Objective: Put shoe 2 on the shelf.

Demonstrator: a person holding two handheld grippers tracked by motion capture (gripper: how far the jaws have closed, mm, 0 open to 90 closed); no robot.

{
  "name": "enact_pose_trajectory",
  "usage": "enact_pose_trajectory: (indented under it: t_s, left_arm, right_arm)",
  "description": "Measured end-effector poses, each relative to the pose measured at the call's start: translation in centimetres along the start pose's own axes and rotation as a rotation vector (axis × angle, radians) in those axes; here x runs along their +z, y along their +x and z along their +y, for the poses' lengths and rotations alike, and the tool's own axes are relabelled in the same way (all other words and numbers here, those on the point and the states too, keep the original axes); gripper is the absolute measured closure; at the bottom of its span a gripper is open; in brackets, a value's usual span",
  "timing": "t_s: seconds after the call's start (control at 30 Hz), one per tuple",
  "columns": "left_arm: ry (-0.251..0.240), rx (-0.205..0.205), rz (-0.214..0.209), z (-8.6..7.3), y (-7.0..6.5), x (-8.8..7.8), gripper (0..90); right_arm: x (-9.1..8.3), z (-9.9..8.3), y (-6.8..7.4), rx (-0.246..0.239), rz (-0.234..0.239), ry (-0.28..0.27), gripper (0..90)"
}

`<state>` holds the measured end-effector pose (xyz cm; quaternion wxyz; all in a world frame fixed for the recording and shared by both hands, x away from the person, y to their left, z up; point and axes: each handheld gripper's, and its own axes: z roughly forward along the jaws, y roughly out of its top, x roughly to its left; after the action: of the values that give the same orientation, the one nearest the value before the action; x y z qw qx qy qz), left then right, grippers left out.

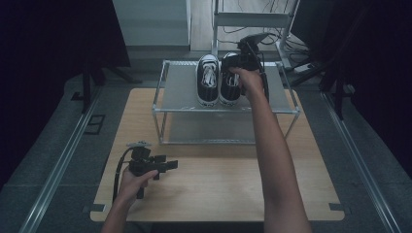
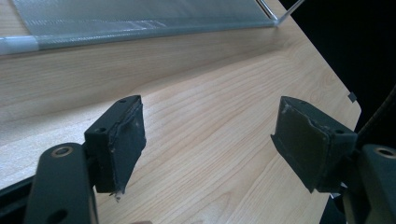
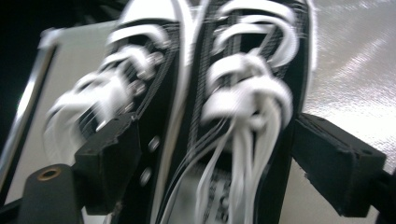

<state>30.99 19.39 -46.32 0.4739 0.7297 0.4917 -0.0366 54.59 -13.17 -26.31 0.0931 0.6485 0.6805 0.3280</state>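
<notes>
Both sneakers [image 1: 217, 80] stood paired on the rack [image 1: 272, 108]; the right hand-held gripper [image 3: 212, 154] straddled one, its grip unclear, while the left hand-held gripper [image 2: 208, 144] idled empty, jaws apart.

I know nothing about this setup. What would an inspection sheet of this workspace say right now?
Surface: wooden table, bare around a metal rack.
Job's things: two black sneakers side by side on the rack's top shelf.
Clutter: nothing seen.
Grippers: left tool open over the table, nothing between its jaws; right tool straddles the right-hand sneaker, and blur hides whether it grips.
Cables: a cable trails from the left tool; loose wires on the floor behind.
Surroundings: dark curtains, floor rails.
</notes>
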Motion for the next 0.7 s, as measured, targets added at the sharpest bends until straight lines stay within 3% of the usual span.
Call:
enact_pose_trajectory:
  t_s: [0.17, 0.3, 0.5, 0.7]
  left_arm:
    - [-0.004, 0.013, 0.005, 0.0, -0.1, -0.1, 24.6]
    - [0.002, 0.026, 0.003, 0.0, -0.3, 0.1, 24.6]
    - [0.011, 0.041, 0.009, 0.0, -0.7, 0.3, 24.6]
    - [0.010, 0.050, 0.011, 0.0, -0.8, 0.3, 24.6]
  right_arm:
    - [-1.9, -2.3, -0.1, -0.123, 0.098, -0.058, 20.2]
    - [-3.6, -4.1, -0.5, -0.189, 0.160, -0.106, 23.0]
    - [-5.6, -7.0, -1.8, -0.270, 0.240, -0.148, 26.3]
    - [-6.8, -10.0, -3.4, -0.309, 0.317, -0.178, 28.0]
